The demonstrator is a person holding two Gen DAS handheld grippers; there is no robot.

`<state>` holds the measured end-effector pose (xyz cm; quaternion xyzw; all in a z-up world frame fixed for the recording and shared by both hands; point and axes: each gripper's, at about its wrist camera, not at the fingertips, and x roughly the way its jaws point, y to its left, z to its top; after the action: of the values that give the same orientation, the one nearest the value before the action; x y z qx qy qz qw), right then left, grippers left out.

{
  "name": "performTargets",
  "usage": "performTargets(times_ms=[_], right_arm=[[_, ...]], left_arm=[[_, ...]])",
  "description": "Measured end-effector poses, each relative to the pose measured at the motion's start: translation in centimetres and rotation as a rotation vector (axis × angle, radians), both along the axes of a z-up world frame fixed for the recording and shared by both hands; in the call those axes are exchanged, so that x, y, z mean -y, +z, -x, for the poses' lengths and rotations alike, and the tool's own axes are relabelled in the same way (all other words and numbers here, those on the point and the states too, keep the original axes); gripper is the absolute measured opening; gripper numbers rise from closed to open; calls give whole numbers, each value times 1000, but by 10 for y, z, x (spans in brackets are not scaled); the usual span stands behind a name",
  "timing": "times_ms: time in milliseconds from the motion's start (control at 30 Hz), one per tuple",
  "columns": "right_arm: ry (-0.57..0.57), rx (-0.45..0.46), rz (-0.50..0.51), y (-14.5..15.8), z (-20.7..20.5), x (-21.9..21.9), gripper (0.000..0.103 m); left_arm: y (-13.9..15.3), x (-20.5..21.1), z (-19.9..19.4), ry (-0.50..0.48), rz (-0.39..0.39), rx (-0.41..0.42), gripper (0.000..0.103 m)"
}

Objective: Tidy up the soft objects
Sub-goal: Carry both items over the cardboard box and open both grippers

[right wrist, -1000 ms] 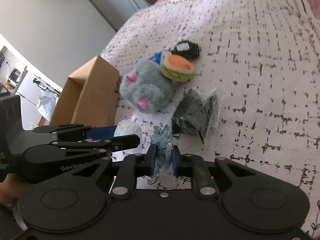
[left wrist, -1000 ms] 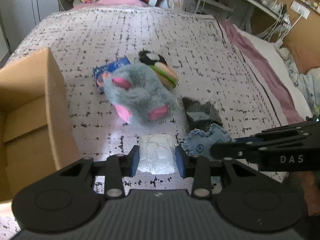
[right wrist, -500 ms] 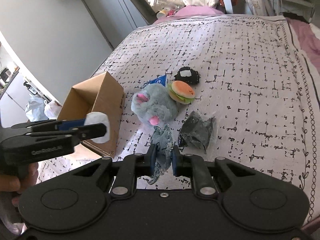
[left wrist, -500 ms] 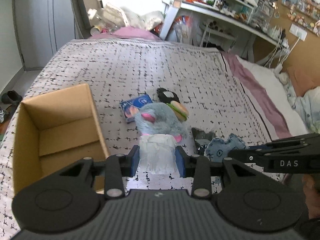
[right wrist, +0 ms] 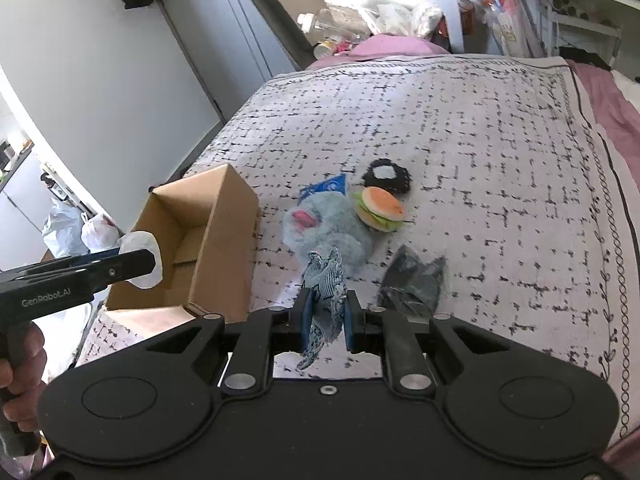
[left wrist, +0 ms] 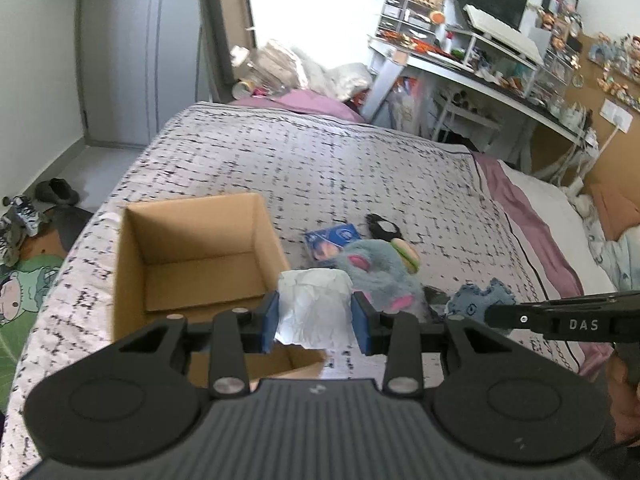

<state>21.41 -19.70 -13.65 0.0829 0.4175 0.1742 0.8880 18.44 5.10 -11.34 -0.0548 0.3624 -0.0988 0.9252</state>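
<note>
My left gripper is shut on a white soft packet and holds it in the air by the near right corner of the open cardboard box. In the right wrist view the packet hangs over the box. My right gripper is shut on a blue-grey fabric piece, lifted above the bed; it also shows in the left wrist view. A grey plush, a burger toy, a black pouch, a blue packet and a dark bag lie on the bed.
The patterned bedspread stretches far and right. A cluttered desk stands beyond the bed. Shoes and a floor mat lie left of the bed. Plastic bags sit on the floor.
Both grippers have risen well above the bed with their loads. My left gripper has swung left with the white packet to the box's edge.
</note>
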Motion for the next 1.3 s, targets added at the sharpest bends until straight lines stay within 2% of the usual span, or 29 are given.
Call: performTargets(times_ms=[233, 567, 767, 900, 1300], right_arm=[[38, 25, 8, 2, -3, -22, 16], [90, 40, 21, 7, -10, -55, 16], [120, 51, 24, 10, -16, -75, 16], [140, 54, 19, 11, -20, -88, 16], [211, 49, -35, 14, -31, -127, 17]], left_arm=[[-8, -31, 1, 72, 12, 2, 37], [-28, -69, 0, 159, 31, -39, 37], [-34, -79, -1, 179, 27, -23, 40], [-32, -89, 1, 196, 54, -23, 42], [-26, -101, 19, 229, 17, -3, 70]])
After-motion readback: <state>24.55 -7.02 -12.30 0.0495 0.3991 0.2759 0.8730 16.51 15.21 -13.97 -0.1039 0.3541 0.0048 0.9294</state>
